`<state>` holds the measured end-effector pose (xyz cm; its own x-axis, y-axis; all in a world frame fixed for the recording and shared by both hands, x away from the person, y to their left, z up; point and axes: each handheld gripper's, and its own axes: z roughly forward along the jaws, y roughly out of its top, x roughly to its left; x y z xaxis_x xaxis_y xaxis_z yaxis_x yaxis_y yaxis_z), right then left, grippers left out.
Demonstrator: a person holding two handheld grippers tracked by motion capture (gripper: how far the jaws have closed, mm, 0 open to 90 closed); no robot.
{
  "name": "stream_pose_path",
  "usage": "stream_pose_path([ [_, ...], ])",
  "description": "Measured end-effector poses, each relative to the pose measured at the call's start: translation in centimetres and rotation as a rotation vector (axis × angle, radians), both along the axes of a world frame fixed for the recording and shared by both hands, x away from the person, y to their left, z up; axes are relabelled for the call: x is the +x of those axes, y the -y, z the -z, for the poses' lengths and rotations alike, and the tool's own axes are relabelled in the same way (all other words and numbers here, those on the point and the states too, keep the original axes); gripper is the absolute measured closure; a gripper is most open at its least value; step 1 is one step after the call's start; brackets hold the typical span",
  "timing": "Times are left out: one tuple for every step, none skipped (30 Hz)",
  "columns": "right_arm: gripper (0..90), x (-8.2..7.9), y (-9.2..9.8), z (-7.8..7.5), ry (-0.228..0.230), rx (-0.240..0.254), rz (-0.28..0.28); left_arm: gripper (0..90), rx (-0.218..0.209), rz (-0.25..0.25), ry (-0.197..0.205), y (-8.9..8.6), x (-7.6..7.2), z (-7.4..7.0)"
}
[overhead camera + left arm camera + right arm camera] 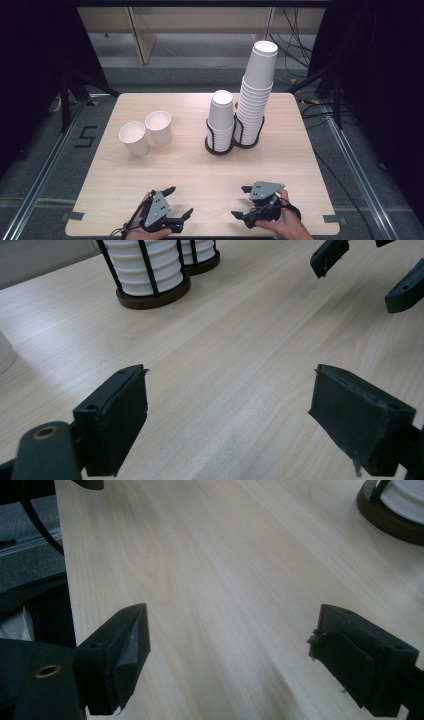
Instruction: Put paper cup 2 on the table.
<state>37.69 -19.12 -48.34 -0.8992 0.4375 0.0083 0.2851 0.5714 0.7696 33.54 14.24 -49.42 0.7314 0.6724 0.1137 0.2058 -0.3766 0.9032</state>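
Both grippers sit at the near edge of the table, well apart from the cup holder, which serves as landmark here. Left gripper is near-left of the holder, w/ jaws spread wide and nothing between them; in the left gripper view its two black pads stand far apart over bare wood. Right gripper is near and slightly right of the holder, jaws likewise wide apart, nothing held; its own view shows bare tabletop between the pads. Each is gripped by a hand coming in from the bottom edge.

The holder carries a short stack of white paper cups. Touching it on the right is a second holder w/ a much taller cup stack, leaning a bit to the right at the top. Left of the landmark holder, well apart from it, stand two single white cups: one closer to the holder, the other just beside that one, further left and a bit nearer the person. Both upright, mouths up; probably touching each other, but can't tell for sure from the high view.
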Motion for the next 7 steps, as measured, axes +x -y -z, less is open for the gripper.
stream_pose_path([
  [15.9, 0.03, 0.02, 0.01, 0.001, 0.001, 0.000, 14.6, -0.002, 0.001, 0.002, 0.00, 0.09, 0.08],
  [15.9, 0.08, 0.08, -0.02, 0.013, -0.001, 0.001, 14.6, -0.002, -0.005, -0.003, 0.00, 0.09, 0.09],
  [15.9, 0.11, 0.11, -0.02, 0.015, -0.004, 0.001, 14.6, 0.001, -0.003, -0.017, -0.07, 0.15, 0.07],
  [15.9, 0.07, 0.12, 0.00, 0.003, -0.001, 0.009, 14.6, -0.005, -0.003, -0.018, -0.06, 0.23, 0.15],
  [15.9, 0.11, 0.15, 0.02, 0.005, -0.001, 0.009, 14.6, -0.007, -0.005, -0.022, -0.03, 0.28, 0.20],
  [15.9, 0.12, 0.19, 0.02, 0.004, -0.001, 0.010, 14.6, 0.005, -0.005, -0.029, -0.08, 0.37, 0.23],
  [15.8, 0.14, 0.22, 0.03, 0.004, 0.000, 0.010, 14.6, 0.013, -0.010, -0.044, -0.09, 0.41, 0.27],
])
